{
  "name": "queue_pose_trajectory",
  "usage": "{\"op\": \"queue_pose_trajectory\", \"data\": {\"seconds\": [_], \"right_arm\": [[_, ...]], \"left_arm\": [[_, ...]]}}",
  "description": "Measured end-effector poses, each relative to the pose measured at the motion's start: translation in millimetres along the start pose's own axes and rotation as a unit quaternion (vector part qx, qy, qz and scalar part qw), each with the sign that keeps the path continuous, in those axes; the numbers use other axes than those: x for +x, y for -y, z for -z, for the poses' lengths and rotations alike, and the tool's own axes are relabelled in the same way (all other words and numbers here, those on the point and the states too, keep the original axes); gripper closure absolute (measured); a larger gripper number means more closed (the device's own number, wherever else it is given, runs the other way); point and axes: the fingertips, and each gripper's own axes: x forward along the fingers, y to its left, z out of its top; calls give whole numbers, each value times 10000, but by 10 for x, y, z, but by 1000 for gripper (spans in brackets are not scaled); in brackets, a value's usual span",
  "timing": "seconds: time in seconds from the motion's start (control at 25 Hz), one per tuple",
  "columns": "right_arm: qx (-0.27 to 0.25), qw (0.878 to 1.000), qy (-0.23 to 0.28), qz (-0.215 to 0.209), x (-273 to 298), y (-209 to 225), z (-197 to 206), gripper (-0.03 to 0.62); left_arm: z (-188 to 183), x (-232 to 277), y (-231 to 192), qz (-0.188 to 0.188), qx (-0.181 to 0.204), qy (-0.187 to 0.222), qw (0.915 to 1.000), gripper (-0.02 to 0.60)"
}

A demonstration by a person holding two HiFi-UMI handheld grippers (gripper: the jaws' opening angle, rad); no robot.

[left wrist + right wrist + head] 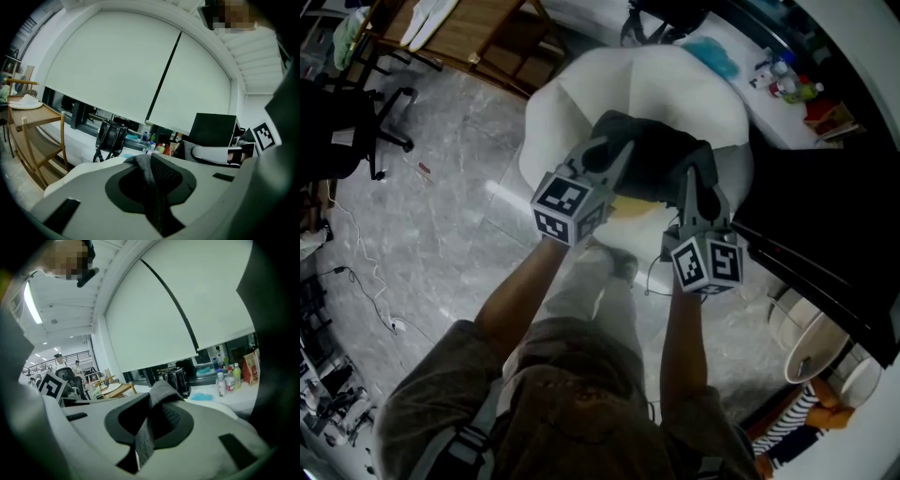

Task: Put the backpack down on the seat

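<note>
The left claw (151, 177) is seen shut hard on a fold of grey strap (144, 165), the webbing pinched between its two jaws. The right claw (151, 418) is clamped the same way on a second grey strap (159, 391). No gap is left between either pair of jaws beyond the fabric itself.

From above, the two claws are held side by side and close together. The dark backpack (661, 155) is hung from them directly over the white seat (572, 98). Whether its base is touching the seat cannot be told from this angle.

For the lowering, both claws are best brought down together and kept level, so the load is not tipped to one side. The grip should be kept until the weight is taken by the seat and the straps are seen to slacken. Only then should the jaws be parted. The landing spot is best kept toward the middle of the seat, clear of the front rim, or a slide to the floor is risked.

As to orientation, the top of the backpack is pointed up, where the straps are gripped, and the base is pointed down at the seat. The long axis is judged to run steeply downward from the claws, though it is heavily foreshortened. The breadth is laid across, from left claw to right.
</note>
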Motion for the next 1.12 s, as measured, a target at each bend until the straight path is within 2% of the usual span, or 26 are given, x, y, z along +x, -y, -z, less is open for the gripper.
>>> {"op": "queue_pose_trajectory", "data": {"seconds": [0.52,1.12], "right_arm": [[-238,9995,-9,183,221,168,191,565],[-301,9991,-135,263,596,517,836,563]], "left_arm": [[182,218,-47,-179,66,59,9998,545],[550,676,-363,-387,268,118,9988,541]]}}
